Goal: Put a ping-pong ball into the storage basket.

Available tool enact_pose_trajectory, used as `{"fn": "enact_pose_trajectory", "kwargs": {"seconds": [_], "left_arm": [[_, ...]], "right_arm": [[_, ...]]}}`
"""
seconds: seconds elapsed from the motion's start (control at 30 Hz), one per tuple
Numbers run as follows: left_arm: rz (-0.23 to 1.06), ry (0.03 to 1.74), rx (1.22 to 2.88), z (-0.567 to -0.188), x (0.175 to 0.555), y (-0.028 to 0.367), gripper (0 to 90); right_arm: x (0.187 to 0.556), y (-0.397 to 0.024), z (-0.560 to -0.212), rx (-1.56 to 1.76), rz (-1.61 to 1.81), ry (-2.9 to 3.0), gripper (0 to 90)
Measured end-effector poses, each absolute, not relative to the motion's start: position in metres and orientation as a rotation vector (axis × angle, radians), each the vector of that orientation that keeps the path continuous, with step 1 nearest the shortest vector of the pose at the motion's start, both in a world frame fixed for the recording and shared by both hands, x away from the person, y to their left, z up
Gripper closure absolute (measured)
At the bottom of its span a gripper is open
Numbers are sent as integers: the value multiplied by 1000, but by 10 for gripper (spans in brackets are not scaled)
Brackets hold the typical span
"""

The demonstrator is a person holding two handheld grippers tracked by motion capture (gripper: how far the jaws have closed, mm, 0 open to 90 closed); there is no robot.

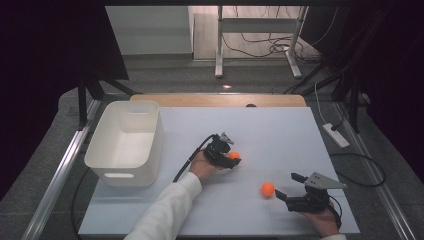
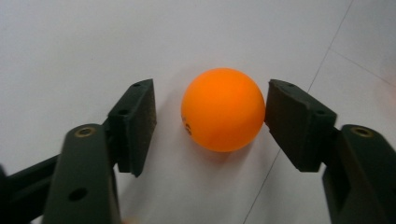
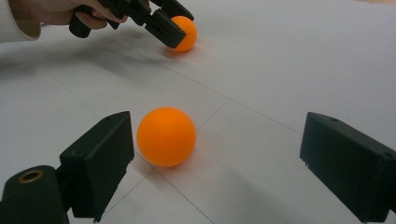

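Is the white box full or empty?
Empty. The white bin shows only bare inside walls and floor in the high view; both orange balls lie outside it on the table.

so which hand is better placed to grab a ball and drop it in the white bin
Left. Its tongs already bracket a ball, one pad touching, and it is nearer the white bin. The right tongs stand wide.

A white bin (image 1: 125, 145) sits on the table (image 1: 280, 135).
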State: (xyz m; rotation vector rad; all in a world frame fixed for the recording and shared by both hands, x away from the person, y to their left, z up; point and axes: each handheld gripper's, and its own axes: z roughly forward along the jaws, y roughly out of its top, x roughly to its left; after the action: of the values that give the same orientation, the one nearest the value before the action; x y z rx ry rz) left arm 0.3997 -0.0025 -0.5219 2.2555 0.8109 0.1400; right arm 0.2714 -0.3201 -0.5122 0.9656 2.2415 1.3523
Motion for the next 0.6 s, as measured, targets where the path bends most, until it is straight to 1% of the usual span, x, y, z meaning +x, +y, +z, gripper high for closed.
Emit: {"fn": "enact_pose_trajectory", "kwargs": {"seconds": [0.13, 0.6], "left_arm": [[154, 808, 2260, -522, 399, -4, 495], [183, 799, 2245, -517, 397, -1, 510]], "right_arm": [[271, -320, -512, 964, 1352, 2243, 95], [272, -320, -513, 963, 1340, 2245, 96]]}}
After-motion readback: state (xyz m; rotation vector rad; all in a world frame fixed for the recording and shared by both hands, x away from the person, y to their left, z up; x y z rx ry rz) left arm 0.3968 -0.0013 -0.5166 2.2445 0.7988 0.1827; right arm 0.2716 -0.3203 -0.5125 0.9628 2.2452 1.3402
